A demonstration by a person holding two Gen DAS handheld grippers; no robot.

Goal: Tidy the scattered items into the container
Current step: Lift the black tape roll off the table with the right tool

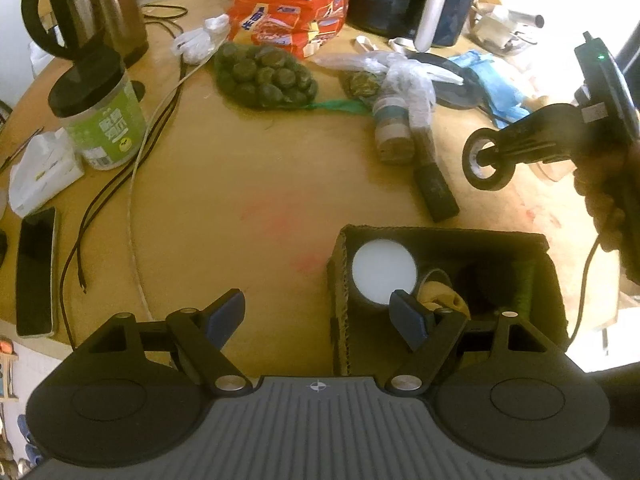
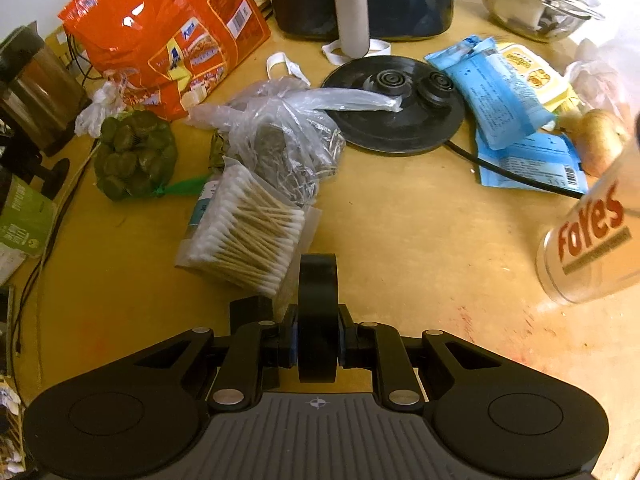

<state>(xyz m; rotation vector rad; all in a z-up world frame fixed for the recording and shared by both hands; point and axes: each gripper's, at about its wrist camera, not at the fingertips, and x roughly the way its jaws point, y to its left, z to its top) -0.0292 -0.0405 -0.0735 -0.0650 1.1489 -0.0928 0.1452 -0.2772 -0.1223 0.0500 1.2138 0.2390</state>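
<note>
My right gripper [image 2: 317, 344] is shut on a black tape roll [image 2: 317, 308], held on edge above the wooden table; it also shows in the left wrist view [image 1: 486, 160], raised beyond the cardboard box [image 1: 440, 236]. The box holds a white-lidded jar [image 1: 383, 270], a yellow item and dark things. My left gripper [image 1: 320, 316] is open and empty, its right finger [image 1: 408, 316] over the box's near left corner. A pack of cotton swabs [image 2: 248, 236] and a clear bag of dried herbs [image 2: 280, 136] lie ahead of the right gripper.
A net of green discs [image 1: 264, 76], an orange snack bag [image 1: 292, 4], a kettle [image 1: 92, 4], a green jar [image 1: 104, 120], a phone [image 1: 36, 272] and cables [image 1: 132, 152] lie on the round table. A black kettle base [image 2: 396, 112], blue packets [image 2: 500, 92] and a clear cup [image 2: 592, 244] lie right.
</note>
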